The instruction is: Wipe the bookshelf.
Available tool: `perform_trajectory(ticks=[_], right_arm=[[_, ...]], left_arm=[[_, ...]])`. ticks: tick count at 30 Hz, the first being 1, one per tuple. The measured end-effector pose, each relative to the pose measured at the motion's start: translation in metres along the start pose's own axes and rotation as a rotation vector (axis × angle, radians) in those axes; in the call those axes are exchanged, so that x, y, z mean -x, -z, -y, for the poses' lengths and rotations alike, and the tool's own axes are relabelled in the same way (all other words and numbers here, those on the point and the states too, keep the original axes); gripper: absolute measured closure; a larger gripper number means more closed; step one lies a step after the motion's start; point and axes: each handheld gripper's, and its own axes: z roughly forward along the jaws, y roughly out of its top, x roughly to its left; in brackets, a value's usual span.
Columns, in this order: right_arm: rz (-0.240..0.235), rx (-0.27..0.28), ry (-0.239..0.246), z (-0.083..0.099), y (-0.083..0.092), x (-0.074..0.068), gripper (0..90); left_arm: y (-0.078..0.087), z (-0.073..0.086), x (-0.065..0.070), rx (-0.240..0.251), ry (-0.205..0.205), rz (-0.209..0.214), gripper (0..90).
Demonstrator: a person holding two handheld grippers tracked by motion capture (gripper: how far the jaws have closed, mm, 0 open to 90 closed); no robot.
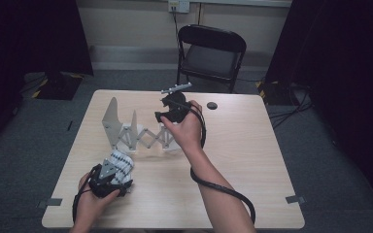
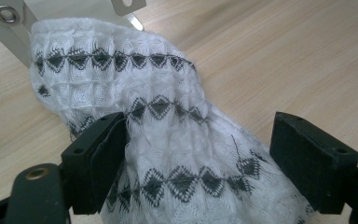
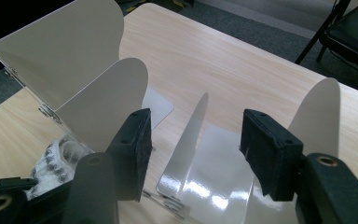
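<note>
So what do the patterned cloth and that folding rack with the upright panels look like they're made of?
The cloth looks like soft woven cotton, white with black diamond rows; its waffle weave and frayed threads suggest this. The rack's panels look like thin sheet metal or rigid plastic, pale grey and smooth; the flat base is glossy and reflects light. Rivets join its scissor links.

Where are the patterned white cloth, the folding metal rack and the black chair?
patterned white cloth (image 2: pixel 168 135), left gripper view, its middle.
folding metal rack (image 1: pixel 112 116), high view, its tallest left panel.
black chair (image 1: pixel 209 60), high view, its seat.
</note>
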Motion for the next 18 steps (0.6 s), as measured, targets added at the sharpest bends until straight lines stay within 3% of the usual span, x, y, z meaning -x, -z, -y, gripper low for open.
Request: perform_trajectory(ticks=[18], right_arm=[[-0.010, -0.046, -0.004, 0.012, -0.029, -0.003, 50.1]], left_arm=[[0.000, 0.000, -0.001, -0.001, -0.001, -0.002, 18.7]])
